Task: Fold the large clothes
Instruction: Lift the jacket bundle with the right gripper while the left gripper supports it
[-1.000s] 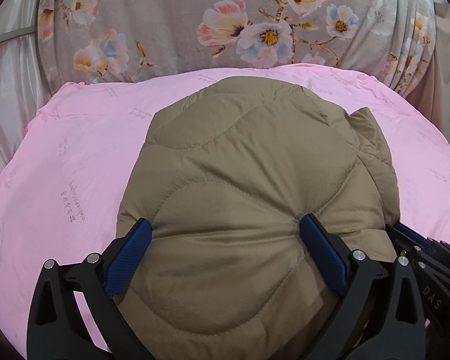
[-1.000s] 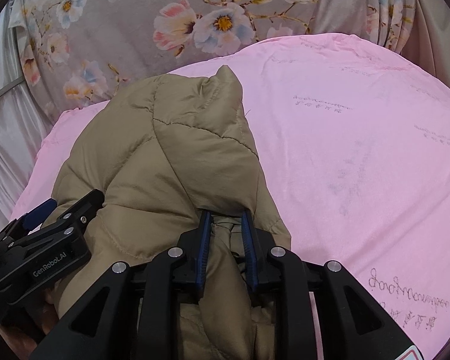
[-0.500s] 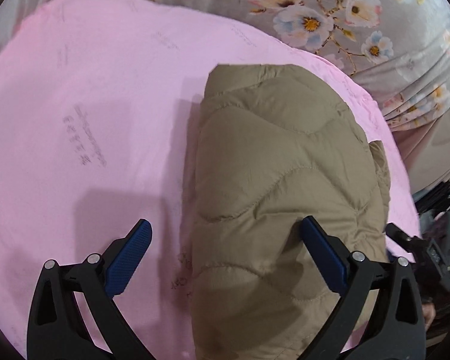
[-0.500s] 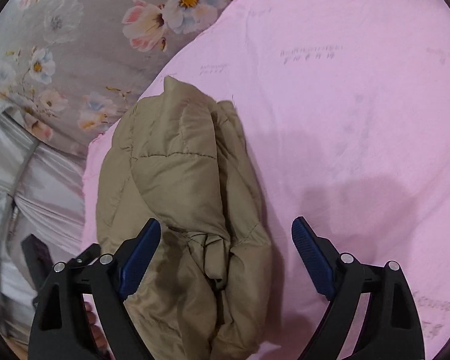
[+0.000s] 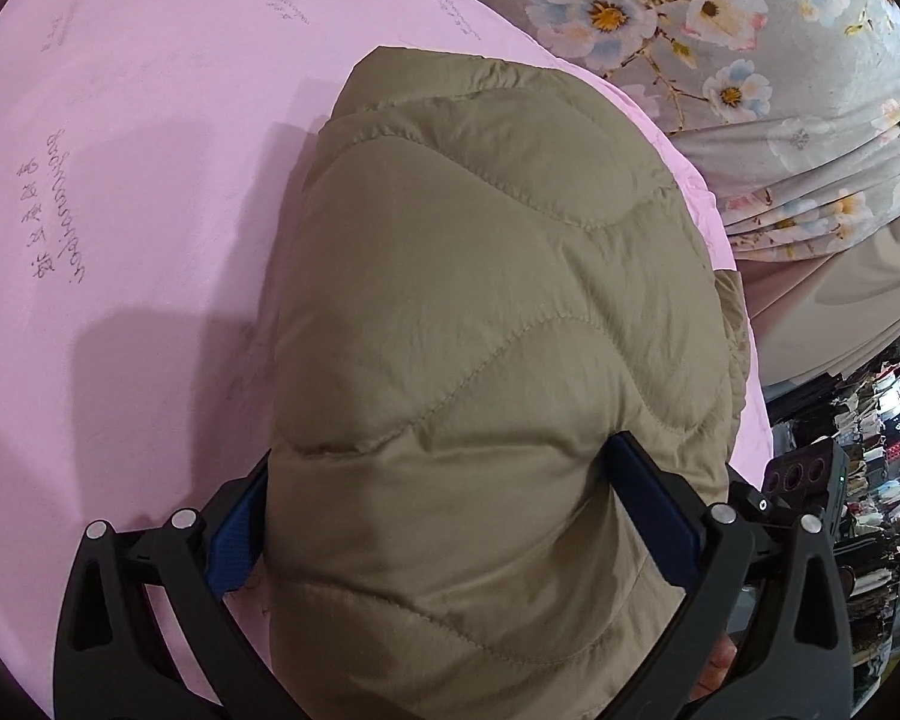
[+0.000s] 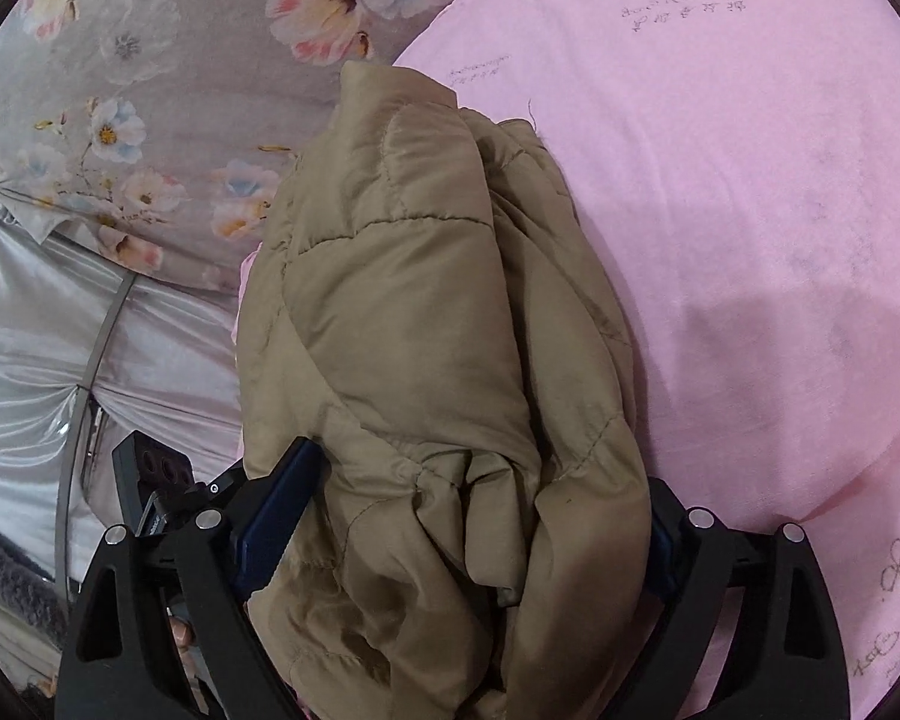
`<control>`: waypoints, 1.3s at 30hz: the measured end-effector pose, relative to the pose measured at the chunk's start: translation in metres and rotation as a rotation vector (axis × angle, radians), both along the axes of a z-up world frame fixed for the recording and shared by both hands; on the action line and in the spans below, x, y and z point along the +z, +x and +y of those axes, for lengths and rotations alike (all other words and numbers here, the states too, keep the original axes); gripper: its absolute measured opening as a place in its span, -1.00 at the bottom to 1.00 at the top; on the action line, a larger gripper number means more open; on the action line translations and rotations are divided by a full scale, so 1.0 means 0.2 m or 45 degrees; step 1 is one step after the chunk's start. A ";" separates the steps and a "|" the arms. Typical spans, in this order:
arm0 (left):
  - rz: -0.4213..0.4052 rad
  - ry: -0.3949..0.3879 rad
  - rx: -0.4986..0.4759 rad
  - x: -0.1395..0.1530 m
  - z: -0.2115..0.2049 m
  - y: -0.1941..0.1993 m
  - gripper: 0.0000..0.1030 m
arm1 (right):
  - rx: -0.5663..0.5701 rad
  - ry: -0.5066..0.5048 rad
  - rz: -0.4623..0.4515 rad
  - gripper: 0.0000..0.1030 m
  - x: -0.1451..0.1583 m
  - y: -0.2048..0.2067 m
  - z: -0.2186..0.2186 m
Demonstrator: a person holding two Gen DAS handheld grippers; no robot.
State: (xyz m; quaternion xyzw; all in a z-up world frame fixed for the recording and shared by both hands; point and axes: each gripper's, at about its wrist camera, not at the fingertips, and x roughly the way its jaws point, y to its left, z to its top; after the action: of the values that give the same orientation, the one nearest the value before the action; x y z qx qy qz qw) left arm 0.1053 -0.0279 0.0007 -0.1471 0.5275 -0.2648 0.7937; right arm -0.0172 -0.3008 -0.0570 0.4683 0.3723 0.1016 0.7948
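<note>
The quilted jacket (image 5: 498, 312), olive-tan and already bundled into a compact packet, is seen lying on the pink sheet (image 5: 138, 192), its far end towards twelve o'clock near the floral cover (image 6: 150, 90). The left gripper (image 5: 450, 516) is held with its fingers spread wide around the near end of the bundle; whether the pads actually press the fabric cannot be told. The right gripper (image 6: 462, 522) has just been opened, and its fingers now straddle the bunched, creased end loosely. The folding itself is judged nearly finished, with the packet being squared or gathered. A firm two-sided squeeze is called for next, since the padding is puffy and springs apart readily.
</note>
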 end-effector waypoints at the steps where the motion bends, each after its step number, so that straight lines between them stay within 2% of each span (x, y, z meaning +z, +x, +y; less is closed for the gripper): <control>1: -0.006 0.000 0.001 0.00 0.00 0.00 0.91 | 0.000 -0.015 -0.008 0.81 0.01 0.00 0.01; 8: -0.052 -0.030 0.012 -0.04 0.00 0.00 0.91 | -0.030 -0.104 -0.062 0.81 0.02 -0.01 0.06; 11: -0.070 -0.054 0.007 -0.06 0.01 0.00 0.91 | -0.034 -0.120 -0.077 0.75 0.02 -0.01 0.06; 15: -0.093 -0.096 -0.016 -0.06 0.03 0.00 0.91 | -0.012 -0.019 -0.109 0.29 0.00 -0.02 0.05; 16: -0.103 -0.107 -0.029 -0.06 0.03 0.00 0.91 | -0.011 -0.017 -0.116 0.25 0.01 -0.02 0.05; 18: -0.148 -0.111 -0.054 -0.03 0.03 -0.03 0.77 | -0.007 -0.030 -0.141 -0.04 0.05 -0.04 0.06; 21: -0.226 -0.121 -0.091 0.04 0.04 -0.06 0.59 | -0.005 -0.077 -0.187 -0.29 0.14 -0.07 0.07; 24: -0.309 -0.189 -0.141 0.15 0.06 -0.08 0.41 | -0.013 -0.131 -0.246 -0.40 0.26 -0.10 0.10; 32: -0.590 -0.249 -0.211 0.47 0.05 -0.10 0.36 | -0.046 -0.323 -0.440 -0.43 0.61 -0.10 0.19; 39: -0.791 -0.248 -0.204 0.72 0.07 0.05 0.36 | -0.039 -0.481 -0.589 -0.43 0.89 0.12 0.24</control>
State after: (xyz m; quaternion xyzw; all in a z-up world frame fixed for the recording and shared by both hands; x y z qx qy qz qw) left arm 0.1149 -0.0144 0.1437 -0.0926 0.2424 -0.4079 0.8754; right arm 0.0065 -0.2533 0.1206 0.2822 0.1865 0.1225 0.9331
